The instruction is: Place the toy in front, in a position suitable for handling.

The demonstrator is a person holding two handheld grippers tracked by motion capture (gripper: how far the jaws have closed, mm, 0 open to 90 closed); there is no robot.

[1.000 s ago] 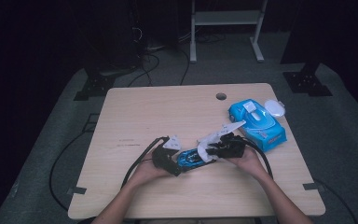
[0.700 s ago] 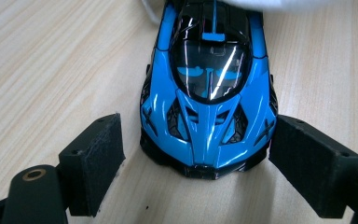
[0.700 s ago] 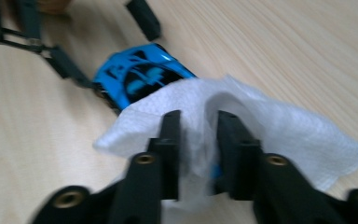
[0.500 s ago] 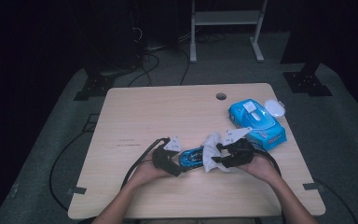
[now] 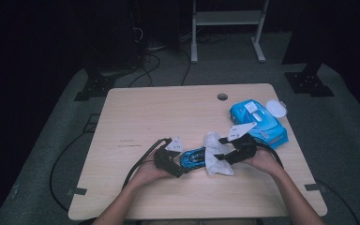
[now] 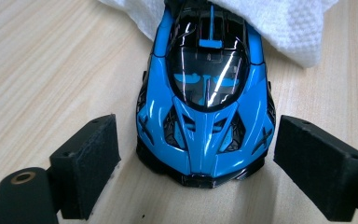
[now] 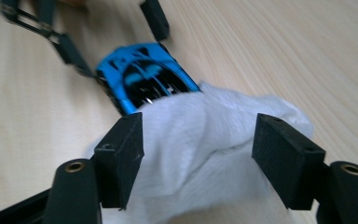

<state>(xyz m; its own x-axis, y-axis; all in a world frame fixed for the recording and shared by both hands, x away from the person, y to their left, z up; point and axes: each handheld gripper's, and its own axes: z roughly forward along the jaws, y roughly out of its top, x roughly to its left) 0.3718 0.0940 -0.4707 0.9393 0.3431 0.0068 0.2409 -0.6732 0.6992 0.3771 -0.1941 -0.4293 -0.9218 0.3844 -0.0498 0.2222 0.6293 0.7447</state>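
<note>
A glossy blue toy car [image 6: 205,107] sits on the wooden table [image 5: 145,117], its nose between the jaws of my left gripper [image 6: 204,161]. Those jaws have just been opening a little, and a gap shows on each side of the car. A crumpled white tissue [image 7: 200,135] lies draped over the rear of the car [image 7: 140,77]. My right gripper [image 7: 200,154] straddles the tissue; its jaws have just been opening and the pads stand off it. From above, the left gripper [image 5: 180,164] and right gripper [image 5: 222,152] face each other across the car [image 5: 193,157] and tissue [image 5: 215,159].
A blue pack of wipes [image 5: 258,123] lies at the table's right edge with a white round lid [image 5: 275,108] beside it. A cable hole [image 5: 222,96] marks the far side. Cables trail from both grippers. The left and far parts of the tabletop are bare wood.
The right gripper has let go of the tissue, which it held stretched out before; the tissue now rests on the car's rear. The right hand has drawn back and up slightly. The left hand stayed put.
</note>
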